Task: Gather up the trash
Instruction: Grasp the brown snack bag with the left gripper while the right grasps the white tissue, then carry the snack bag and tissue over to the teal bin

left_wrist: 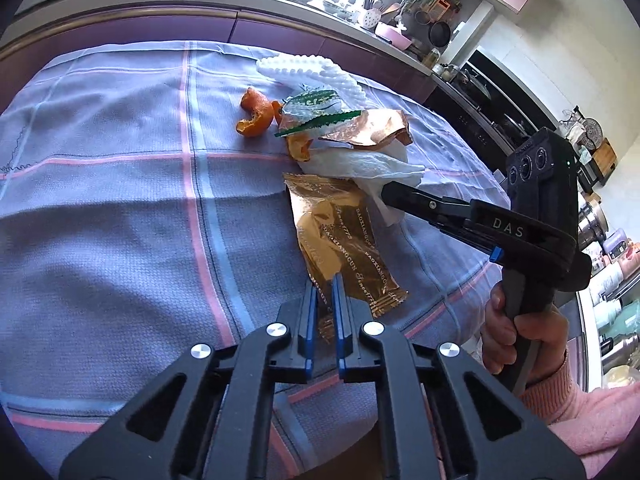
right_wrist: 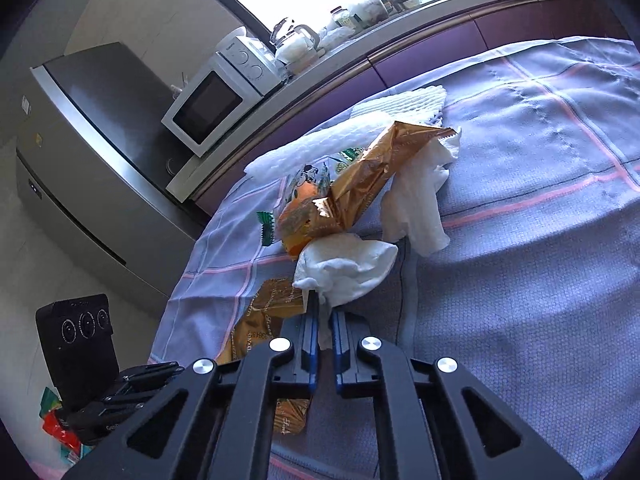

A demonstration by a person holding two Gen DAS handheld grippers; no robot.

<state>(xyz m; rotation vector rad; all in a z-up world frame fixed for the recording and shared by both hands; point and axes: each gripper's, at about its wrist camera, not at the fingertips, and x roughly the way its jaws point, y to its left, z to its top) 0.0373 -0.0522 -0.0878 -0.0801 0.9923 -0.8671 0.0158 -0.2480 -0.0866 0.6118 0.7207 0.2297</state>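
Left gripper (left_wrist: 325, 282) jaws pinching flat gold foil snack wrapper (left_wrist: 340, 236) on purple checked tablecloth (left_wrist: 120, 200), right gripper (right_wrist: 325, 306) jaws pinching crumpled white paper tissue (right_wrist: 346, 268), orange peel (left_wrist: 254, 114) nearby

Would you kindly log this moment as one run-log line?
left gripper: shut on gold wrapper | right gripper: shut on white tissue | orange peel, foam net: on tablecloth

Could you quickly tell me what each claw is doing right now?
Left claw: shut on the gold wrapper.
Right claw: shut on the white tissue.
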